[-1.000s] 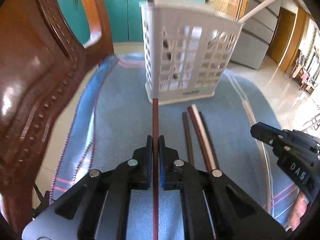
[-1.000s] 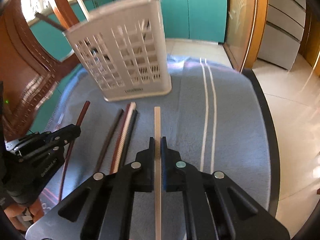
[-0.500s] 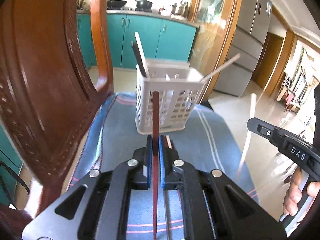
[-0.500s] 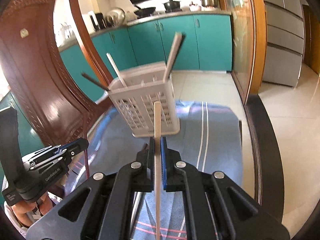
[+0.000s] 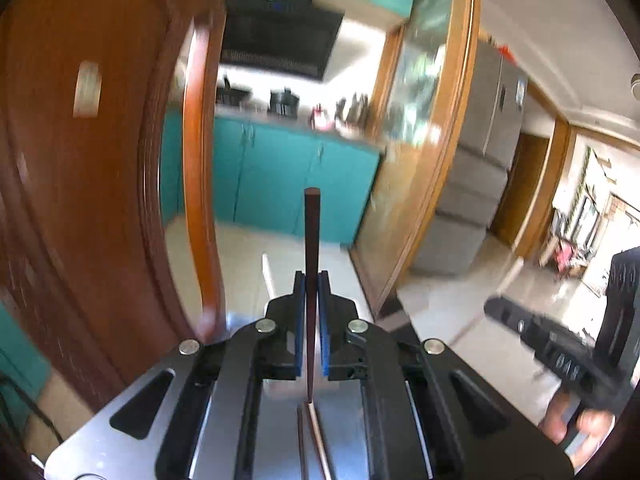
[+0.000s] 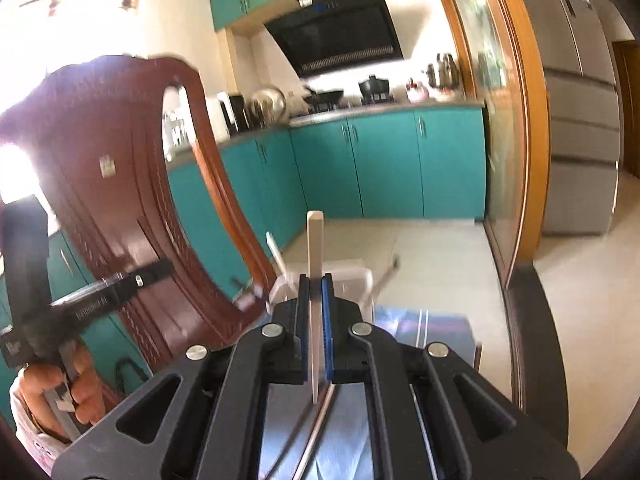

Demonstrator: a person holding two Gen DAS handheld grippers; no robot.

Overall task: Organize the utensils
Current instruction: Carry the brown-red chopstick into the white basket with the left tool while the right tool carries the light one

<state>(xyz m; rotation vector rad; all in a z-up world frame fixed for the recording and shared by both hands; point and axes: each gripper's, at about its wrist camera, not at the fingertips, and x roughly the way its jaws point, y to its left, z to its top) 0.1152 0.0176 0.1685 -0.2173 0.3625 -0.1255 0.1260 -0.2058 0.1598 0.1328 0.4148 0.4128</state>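
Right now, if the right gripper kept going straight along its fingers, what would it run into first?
Probably the white utensil basket, showing just past the right gripper, which is shut on the pale chopstick. Depth is unclear; its line may pass above the rim toward the teal cabinets.

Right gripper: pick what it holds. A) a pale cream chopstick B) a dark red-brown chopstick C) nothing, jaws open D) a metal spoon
A: in the right wrist view the right gripper is clamped on a pale cream chopstick that stands up between its blue pads; the dark red-brown chopstick is in the left gripper.
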